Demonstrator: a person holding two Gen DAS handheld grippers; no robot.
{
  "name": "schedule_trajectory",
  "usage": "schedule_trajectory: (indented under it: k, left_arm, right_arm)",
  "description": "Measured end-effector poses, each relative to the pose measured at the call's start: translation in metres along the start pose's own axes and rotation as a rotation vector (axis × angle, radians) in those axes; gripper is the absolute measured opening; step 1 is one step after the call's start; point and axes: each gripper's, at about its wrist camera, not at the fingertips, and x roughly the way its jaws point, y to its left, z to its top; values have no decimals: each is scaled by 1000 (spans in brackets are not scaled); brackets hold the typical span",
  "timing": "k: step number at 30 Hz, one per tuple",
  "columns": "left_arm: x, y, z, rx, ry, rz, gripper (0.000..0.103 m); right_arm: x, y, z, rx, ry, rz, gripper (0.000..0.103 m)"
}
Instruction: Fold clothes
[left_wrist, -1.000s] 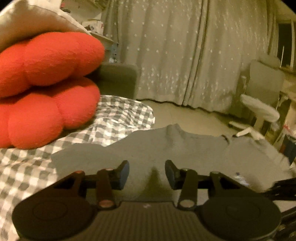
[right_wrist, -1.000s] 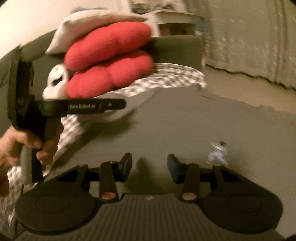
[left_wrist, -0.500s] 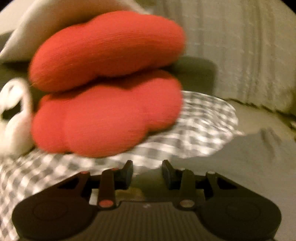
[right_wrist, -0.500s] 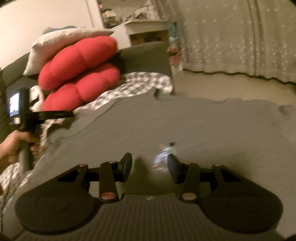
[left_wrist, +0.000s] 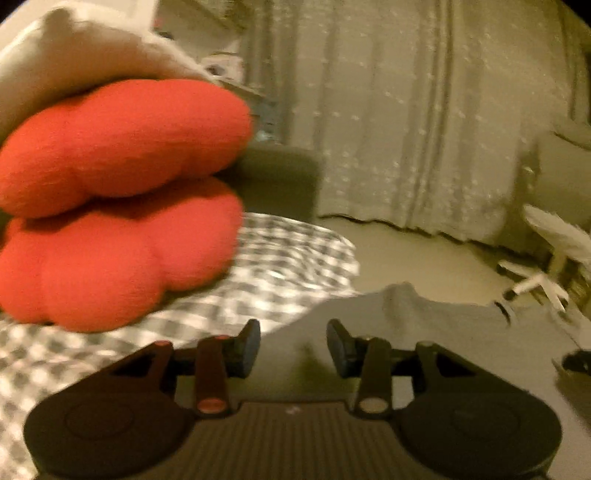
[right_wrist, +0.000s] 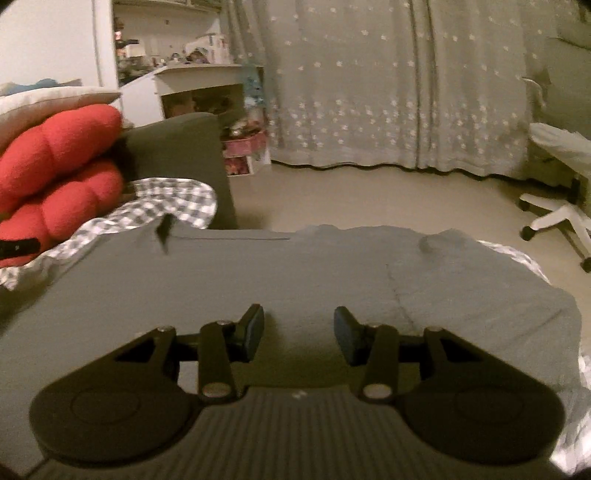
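Our grey shirt lies spread out flat on the checked blanket, with one sleeve lying folded in over the body. Our left gripper and our right gripper both hang just above the cloth, tongs wide and holding nothing. We think a pinch could go wrong here. If we grab too deep, we might catch the blanket too. If we grab too little, the soft cloth could slip out. The red cushions sit close on the left and could bump our left tongs.
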Motion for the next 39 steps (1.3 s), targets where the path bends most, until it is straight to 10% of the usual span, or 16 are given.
schedule_trajectory:
  k: [10, 39]
  left_arm:
    - [42, -9, -6, 35, 71, 128, 45]
    - [-107, -145, -21, 125, 162, 92, 79]
  right_arm:
    - [17, -32, 16, 45, 8, -55, 46]
    - [-109, -19, -5, 192, 11, -13, 55]
